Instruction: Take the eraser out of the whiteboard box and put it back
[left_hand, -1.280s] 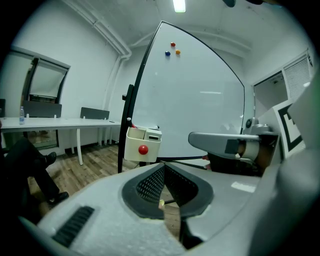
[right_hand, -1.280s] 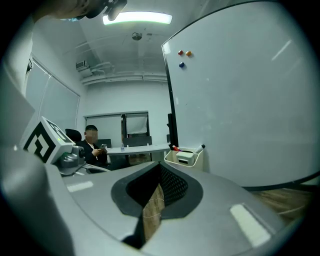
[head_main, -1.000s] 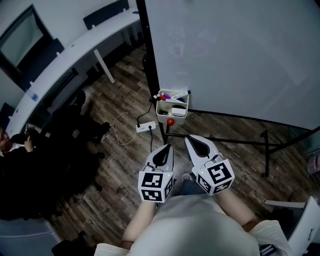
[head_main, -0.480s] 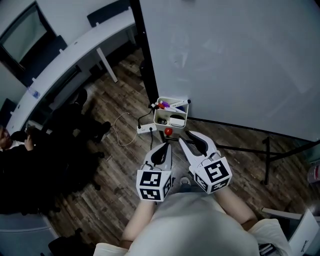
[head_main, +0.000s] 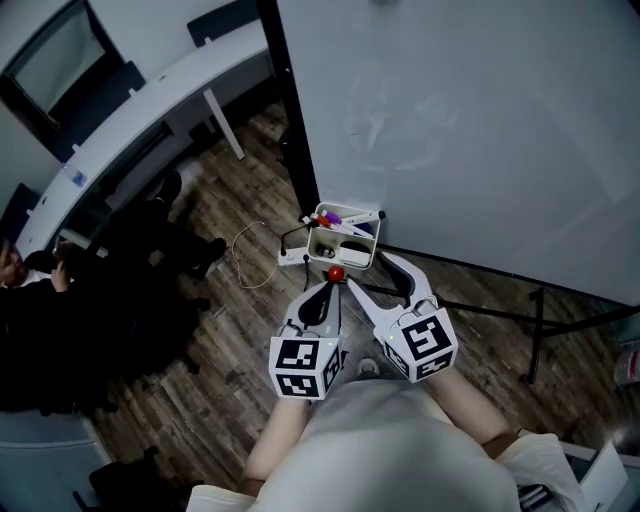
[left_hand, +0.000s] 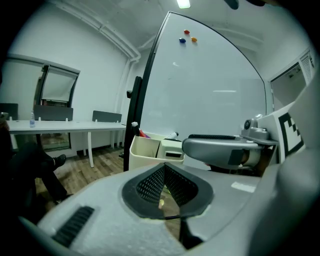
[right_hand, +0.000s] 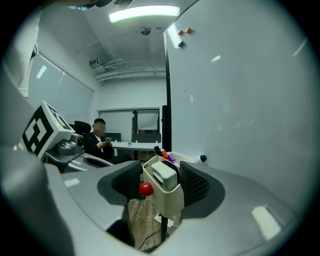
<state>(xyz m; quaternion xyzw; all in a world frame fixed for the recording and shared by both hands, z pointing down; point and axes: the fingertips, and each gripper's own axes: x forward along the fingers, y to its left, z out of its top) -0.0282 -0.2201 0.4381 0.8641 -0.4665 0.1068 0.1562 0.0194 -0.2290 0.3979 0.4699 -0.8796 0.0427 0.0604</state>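
A cream whiteboard box (head_main: 322, 243) hangs at the whiteboard's lower left corner, holding markers and a white eraser (head_main: 355, 251); a red knob (head_main: 336, 272) sits under it. My right gripper (head_main: 368, 270) is open just below the box; its jaws have just been opening and nothing is pressed between them. In the right gripper view the box (right_hand: 170, 200) and eraser (right_hand: 164, 175) show between the spread jaws of that gripper (right_hand: 161, 170). My left gripper (head_main: 328, 290) is shut and empty, beside the right one. The left gripper view shows the box (left_hand: 146, 151) ahead of its shut tips (left_hand: 164, 167).
The whiteboard (head_main: 470, 120) stands on a black frame with legs (head_main: 535, 330) across the wooden floor. A power strip and cable (head_main: 292, 257) lie below the box. A long white desk (head_main: 130, 130) runs at the left, with a seated person (head_main: 40, 300) beside it.
Both grippers have moved forward toward the box. The right gripper's jaws went from shut to wide open. The left gripper stays shut.
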